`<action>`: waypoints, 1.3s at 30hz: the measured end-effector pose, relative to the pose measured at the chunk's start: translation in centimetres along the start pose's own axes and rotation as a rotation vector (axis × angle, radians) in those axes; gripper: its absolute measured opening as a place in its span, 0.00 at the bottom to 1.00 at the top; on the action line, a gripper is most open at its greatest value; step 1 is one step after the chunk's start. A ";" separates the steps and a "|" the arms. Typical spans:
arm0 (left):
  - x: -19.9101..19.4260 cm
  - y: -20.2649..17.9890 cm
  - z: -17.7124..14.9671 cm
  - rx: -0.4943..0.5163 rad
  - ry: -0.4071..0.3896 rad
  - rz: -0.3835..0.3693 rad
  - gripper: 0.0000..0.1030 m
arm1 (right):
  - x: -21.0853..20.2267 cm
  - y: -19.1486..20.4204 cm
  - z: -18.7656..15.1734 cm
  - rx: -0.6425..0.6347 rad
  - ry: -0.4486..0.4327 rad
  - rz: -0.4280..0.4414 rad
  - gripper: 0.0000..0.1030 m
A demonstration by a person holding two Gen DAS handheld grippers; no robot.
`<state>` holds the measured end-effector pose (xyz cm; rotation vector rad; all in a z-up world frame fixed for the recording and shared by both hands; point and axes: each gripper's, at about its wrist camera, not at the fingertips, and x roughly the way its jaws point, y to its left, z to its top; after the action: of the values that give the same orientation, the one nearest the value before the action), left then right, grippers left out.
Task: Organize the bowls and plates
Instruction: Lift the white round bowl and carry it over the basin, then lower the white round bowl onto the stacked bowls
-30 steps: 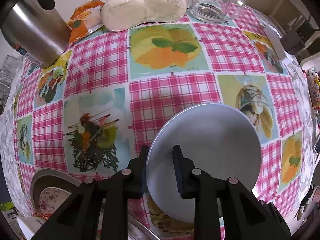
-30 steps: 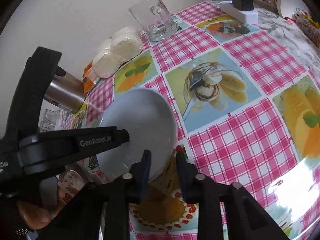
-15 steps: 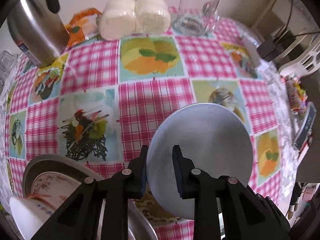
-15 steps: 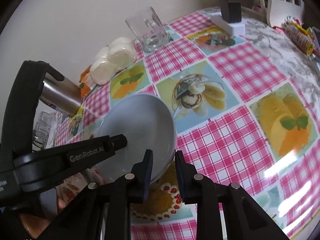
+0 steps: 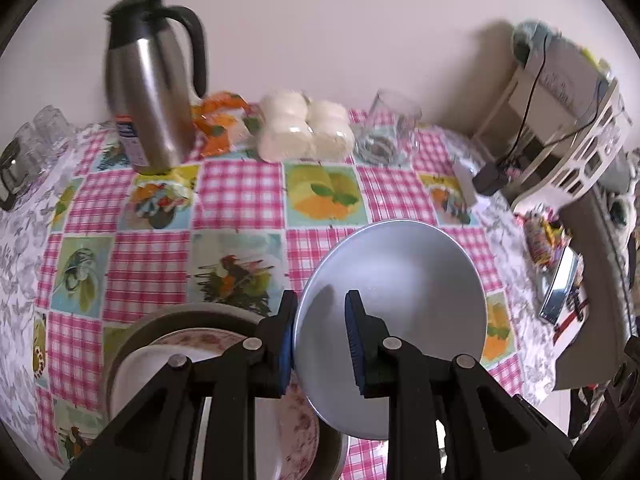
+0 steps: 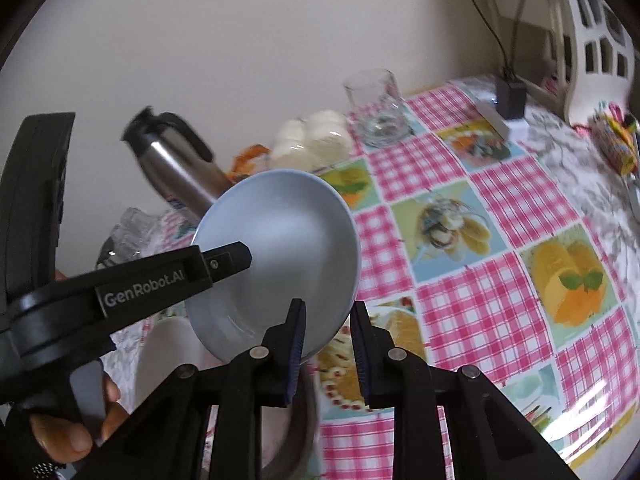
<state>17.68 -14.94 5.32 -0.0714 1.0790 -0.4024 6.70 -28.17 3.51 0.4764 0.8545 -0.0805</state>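
Fingers pinch pale bowl above checked tablecloth.

A plain cream wall stands behind a table covered by a pink gingham oilcloth with printed food panels. A white lattice-backed chair stands at the table's far right end, with a black cable hanging beside it. Bright light glares off the oilcloth's near right corner in the right wrist view.
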 end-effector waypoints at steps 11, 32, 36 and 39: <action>-5.7 4.7 -2.6 -0.083 -0.136 0.007 0.24 | -2.0 6.3 -2.2 -0.143 0.000 0.048 0.24; -5.8 11.0 -7.2 -0.231 -0.104 -0.046 0.25 | 0.4 10.9 -5.3 -0.304 0.109 0.019 0.26; -5.6 11.4 -7.4 -0.247 -0.098 -0.059 0.25 | 0.7 11.3 -5.7 -0.329 0.114 -0.008 0.26; -5.4 11.7 -7.6 -0.257 -0.090 -0.062 0.25 | 1.1 11.5 -5.8 -0.340 0.126 -0.024 0.26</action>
<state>12.23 -1.17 3.35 -0.3490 1.0372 -0.3112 6.25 -15.27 3.71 0.1526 0.9756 0.0731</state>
